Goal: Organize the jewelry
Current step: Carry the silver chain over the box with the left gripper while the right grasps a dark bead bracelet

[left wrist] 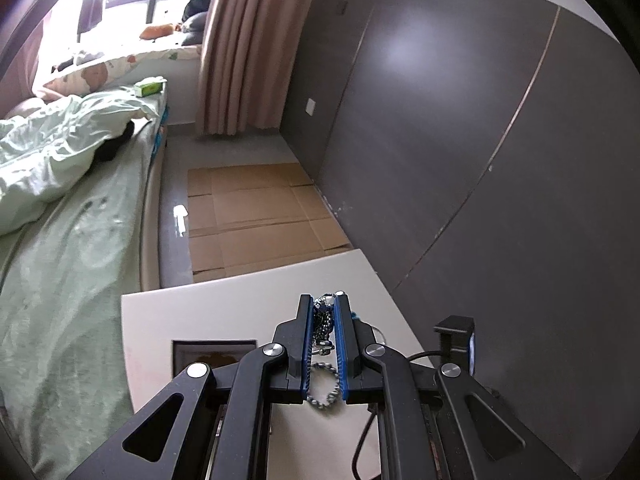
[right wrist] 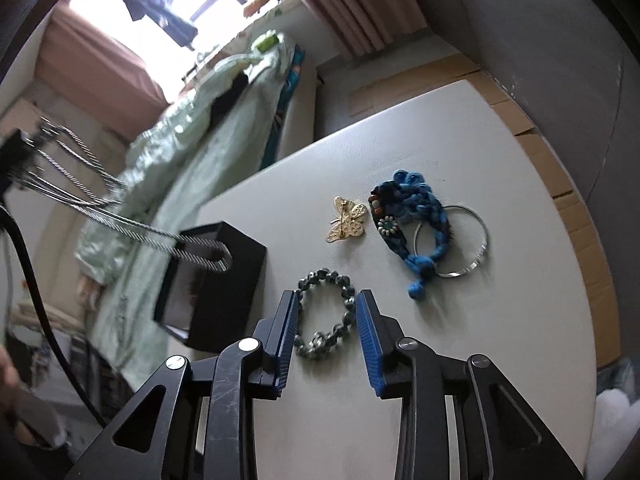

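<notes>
In the left wrist view my left gripper (left wrist: 324,300) is shut on a bundle of silver chains (left wrist: 323,322), and a ball-chain loop sags behind the pads. It hangs over the white table (left wrist: 240,304) beside the black box (left wrist: 214,354). From the right wrist view, those chains (right wrist: 120,208) trail down to the mouth of the black box (right wrist: 212,284). My right gripper (right wrist: 327,296) is low over the table, its blue pads touching both sides of a grey beaded bracelet (right wrist: 344,284). Beyond lie a gold butterfly brooch (right wrist: 347,219), a blue braided bracelet (right wrist: 412,224) and a silver bangle (right wrist: 482,240).
A bed with pale green bedding (left wrist: 60,240) runs along the table's left side. Flattened cardboard (left wrist: 256,216) covers the floor beyond the table, next to a dark grey wall (left wrist: 440,140). A black device with a cable (left wrist: 456,336) stands at the table's right.
</notes>
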A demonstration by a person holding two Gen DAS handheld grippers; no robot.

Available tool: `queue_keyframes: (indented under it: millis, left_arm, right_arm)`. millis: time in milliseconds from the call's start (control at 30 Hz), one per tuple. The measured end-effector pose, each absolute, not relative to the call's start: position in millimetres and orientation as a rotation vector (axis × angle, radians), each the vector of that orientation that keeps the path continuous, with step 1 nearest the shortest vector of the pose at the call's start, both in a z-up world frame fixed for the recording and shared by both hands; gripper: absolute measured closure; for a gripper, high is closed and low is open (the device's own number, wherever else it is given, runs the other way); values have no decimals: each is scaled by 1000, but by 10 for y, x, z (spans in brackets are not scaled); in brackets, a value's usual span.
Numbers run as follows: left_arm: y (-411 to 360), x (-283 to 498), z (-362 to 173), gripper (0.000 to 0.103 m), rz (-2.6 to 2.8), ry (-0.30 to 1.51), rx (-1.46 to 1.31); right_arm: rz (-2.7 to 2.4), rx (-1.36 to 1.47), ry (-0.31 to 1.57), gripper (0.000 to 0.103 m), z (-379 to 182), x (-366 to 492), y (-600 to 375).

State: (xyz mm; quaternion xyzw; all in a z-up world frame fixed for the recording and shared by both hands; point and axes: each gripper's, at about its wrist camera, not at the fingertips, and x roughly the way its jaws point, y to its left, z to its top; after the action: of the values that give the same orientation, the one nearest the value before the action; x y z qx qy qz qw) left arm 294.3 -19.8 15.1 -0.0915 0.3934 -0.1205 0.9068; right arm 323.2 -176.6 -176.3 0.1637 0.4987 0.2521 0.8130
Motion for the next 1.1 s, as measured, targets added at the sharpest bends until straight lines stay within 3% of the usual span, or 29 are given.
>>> queue_keyframes:
  millis: [267,367,467,1100]
  left_arm:
    - [148,2955,82,93,-230,812,-228]
    - [271,2971,-28,93,-228,829,-261]
    - [352,2983,-147,93,-219,845,-283]
    - [697,2978,-853,92,-177,973,-415]
  right_arm:
    - [482,165,1141,73,-1887,3329,-1465]
    - [428,51,1146,87,-1940,3318,-1372]
    - [405,-4,1151,93,-1921,3319,-1352]
    - [529,40,949,93,-1003,3055,-1214]
